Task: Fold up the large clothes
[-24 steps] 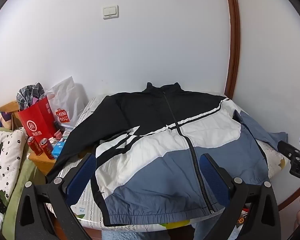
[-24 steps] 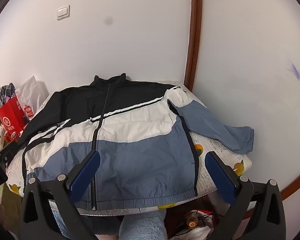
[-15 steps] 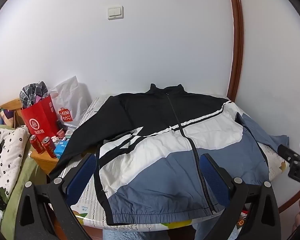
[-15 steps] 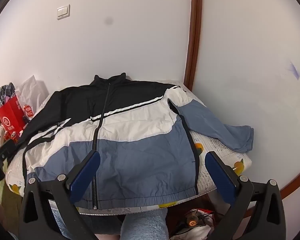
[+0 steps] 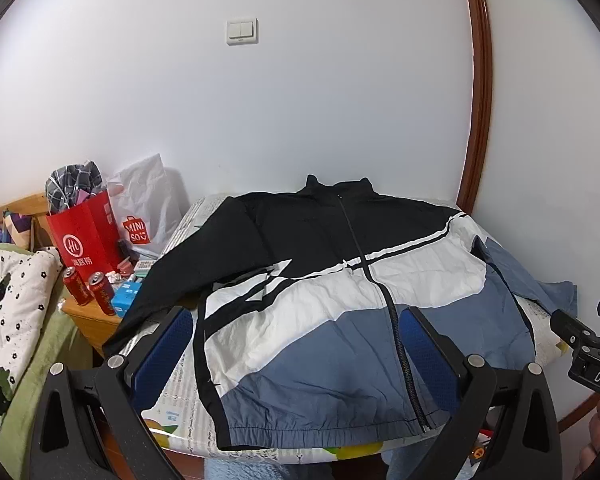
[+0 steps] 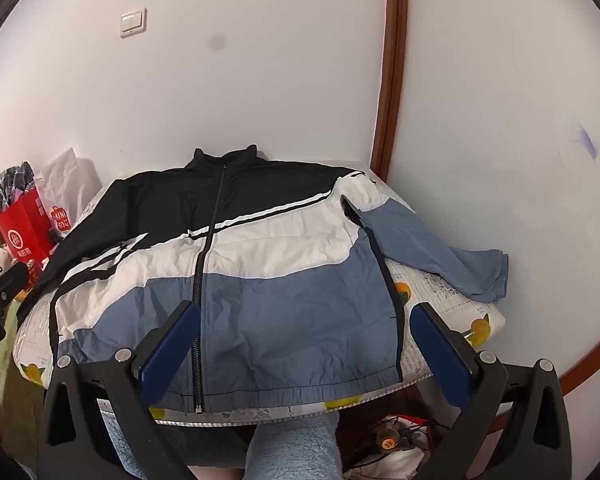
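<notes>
Jacket, black, white, blue, zipped, flat.

A: How does the left hand-held gripper stand?
B: Its jaws are spread wide, with nothing between the blue pads. It tilts downward.

A: And the right hand-held gripper?
B: The same: jaws wide apart, blue pads bare, nose angled down a little more steeply.

A: Do they see each other?
B: Yes. From the left one, the right one's black body shows at the far right edge, with a bit of a hand below it. From the right one, the left one's body sits at the far left edge.
</notes>
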### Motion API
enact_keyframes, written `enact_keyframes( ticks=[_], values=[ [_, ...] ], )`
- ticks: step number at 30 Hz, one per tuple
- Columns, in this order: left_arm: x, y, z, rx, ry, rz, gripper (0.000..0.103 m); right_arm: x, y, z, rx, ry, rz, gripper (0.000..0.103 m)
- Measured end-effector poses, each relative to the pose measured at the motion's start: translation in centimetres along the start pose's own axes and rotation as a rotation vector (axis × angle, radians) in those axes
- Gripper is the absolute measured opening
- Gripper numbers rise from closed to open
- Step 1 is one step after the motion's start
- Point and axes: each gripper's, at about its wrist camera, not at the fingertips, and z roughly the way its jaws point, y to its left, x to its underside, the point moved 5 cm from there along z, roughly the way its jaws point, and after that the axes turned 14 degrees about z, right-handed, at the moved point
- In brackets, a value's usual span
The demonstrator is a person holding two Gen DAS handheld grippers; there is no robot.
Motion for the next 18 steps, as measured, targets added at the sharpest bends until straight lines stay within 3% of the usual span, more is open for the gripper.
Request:
enact_keyframes(
  ticks=[18],
  values=[
    [1.1, -0.1, -1.4, -0.016, -0.039, -0.034, 0.103, 0.8, -0.7, -0.7, 0.017, -0.002, 0.026, 0.103]
  ],
)
